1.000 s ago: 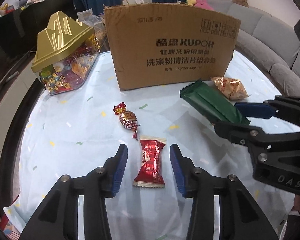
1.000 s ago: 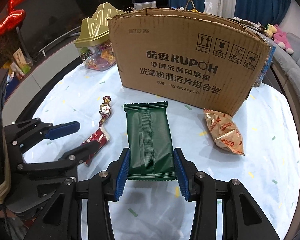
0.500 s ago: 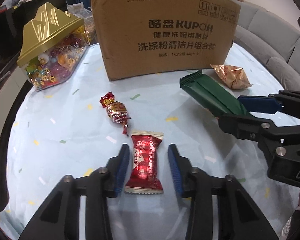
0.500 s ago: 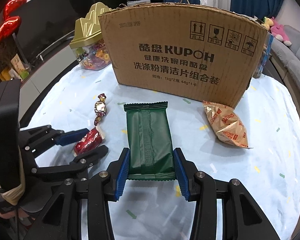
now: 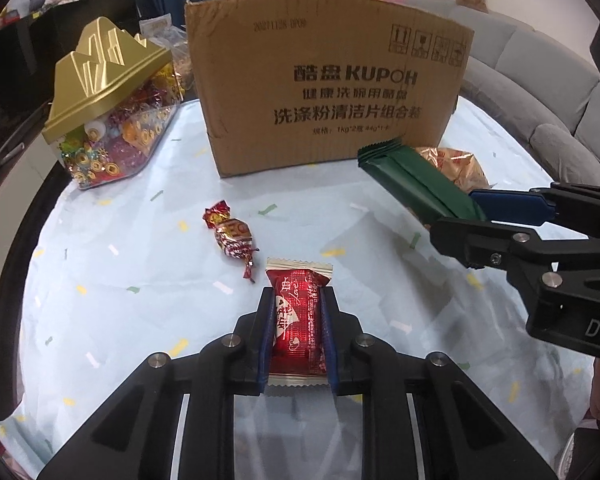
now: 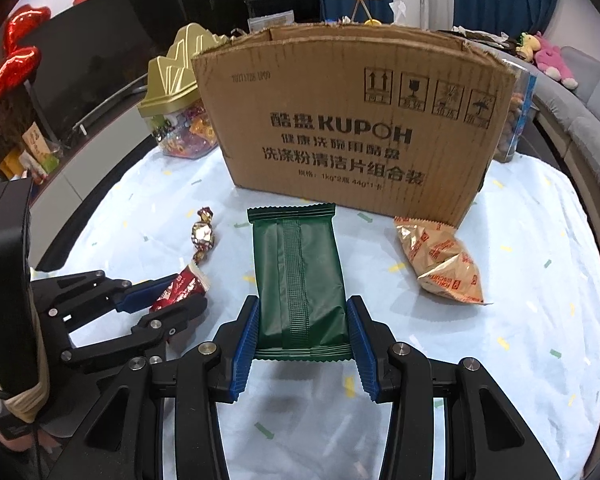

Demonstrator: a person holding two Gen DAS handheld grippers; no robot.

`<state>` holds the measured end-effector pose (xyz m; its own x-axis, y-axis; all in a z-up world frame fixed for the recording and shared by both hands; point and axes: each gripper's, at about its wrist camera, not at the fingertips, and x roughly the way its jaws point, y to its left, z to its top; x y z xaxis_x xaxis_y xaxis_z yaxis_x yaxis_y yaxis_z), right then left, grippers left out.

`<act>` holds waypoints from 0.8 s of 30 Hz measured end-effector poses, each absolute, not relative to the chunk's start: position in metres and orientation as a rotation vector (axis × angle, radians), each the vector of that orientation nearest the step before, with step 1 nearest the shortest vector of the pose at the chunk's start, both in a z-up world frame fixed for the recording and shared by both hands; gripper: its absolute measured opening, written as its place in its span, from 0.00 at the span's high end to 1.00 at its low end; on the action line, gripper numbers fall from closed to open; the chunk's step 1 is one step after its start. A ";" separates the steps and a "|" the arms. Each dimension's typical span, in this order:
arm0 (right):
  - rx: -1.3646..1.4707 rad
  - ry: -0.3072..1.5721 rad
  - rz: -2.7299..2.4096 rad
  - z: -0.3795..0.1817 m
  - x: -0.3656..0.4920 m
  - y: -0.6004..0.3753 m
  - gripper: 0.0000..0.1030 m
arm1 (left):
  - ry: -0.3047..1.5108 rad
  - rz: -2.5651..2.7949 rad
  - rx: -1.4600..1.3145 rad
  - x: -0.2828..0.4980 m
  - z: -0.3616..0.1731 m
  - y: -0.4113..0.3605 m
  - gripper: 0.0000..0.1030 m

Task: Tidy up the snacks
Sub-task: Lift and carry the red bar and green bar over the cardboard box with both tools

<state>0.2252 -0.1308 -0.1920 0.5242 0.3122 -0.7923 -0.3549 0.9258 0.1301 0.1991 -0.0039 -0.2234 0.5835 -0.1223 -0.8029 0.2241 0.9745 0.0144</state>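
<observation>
Left wrist view first: your left gripper (image 5: 296, 332) has just been closing and its fingers (image 5: 265, 340) now clamp the red candy packet (image 5: 299, 322), long axis running straight ahead toward the cardboard box (image 5: 328, 80). Right wrist view: your right gripper (image 6: 303, 338) grips the green wafer bar (image 6: 298, 276) by its near end, pointing lengthwise at the box too. Both loads sit just off the counter (image 6: 540, 320), box dead ahead.
</observation>
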 end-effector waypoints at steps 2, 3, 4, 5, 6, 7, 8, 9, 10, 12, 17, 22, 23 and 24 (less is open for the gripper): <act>-0.052 0.927 0.396 -0.187 0.224 -0.132 0.57 | 0.924 -0.198 0.115 0.196 -0.219 -0.004 0.79; -0.054 0.921 0.394 -0.183 0.223 -0.132 0.57 | 0.922 -0.196 0.112 0.195 -0.216 -0.004 0.79; -0.055 0.916 0.393 -0.180 0.221 -0.132 0.57 | 0.917 -0.191 0.111 0.194 -0.213 -0.004 0.79; -0.057 0.910 0.392 -0.177 0.220 -0.133 0.57 | 0.909 -0.186 0.109 0.193 -0.210 -0.003 0.79; -0.058 0.906 0.391 -0.175 0.219 -0.133 0.57 | 0.903 -0.184 0.105 0.192 -0.206 -0.003 0.79; -0.060 0.900 0.389 -0.171 0.218 -0.133 0.57 | 0.899 -0.182 0.101 0.192 -0.203 -0.003 0.79; -0.061 0.895 0.385 -0.167 0.216 -0.133 0.57 | 0.890 -0.177 0.097 0.190 -0.199 -0.003 0.79; -0.061 0.888 0.381 -0.163 0.215 -0.133 0.57 | 0.884 -0.173 0.095 0.190 -0.195 -0.002 0.79; -0.060 0.885 0.377 -0.160 0.214 -0.133 0.57 | 0.875 -0.168 0.092 0.189 -0.190 -0.002 0.79; -0.061 0.875 0.368 -0.152 0.212 -0.133 0.57 | 0.864 -0.162 0.086 0.189 -0.182 -0.002 0.79; -0.068 0.850 0.342 -0.133 0.205 -0.134 0.57 | 0.840 -0.140 0.058 0.184 -0.161 0.001 0.79; -0.063 0.835 0.315 -0.119 0.202 -0.135 0.57 | 0.826 -0.118 0.044 0.181 -0.144 0.005 0.79; -0.062 0.833 0.311 -0.116 0.202 -0.135 0.57 | 0.824 -0.113 0.040 0.181 -0.141 0.005 0.79; -0.061 0.831 0.308 -0.114 0.201 -0.136 0.57 | 0.822 -0.111 0.038 0.180 -0.139 0.006 0.79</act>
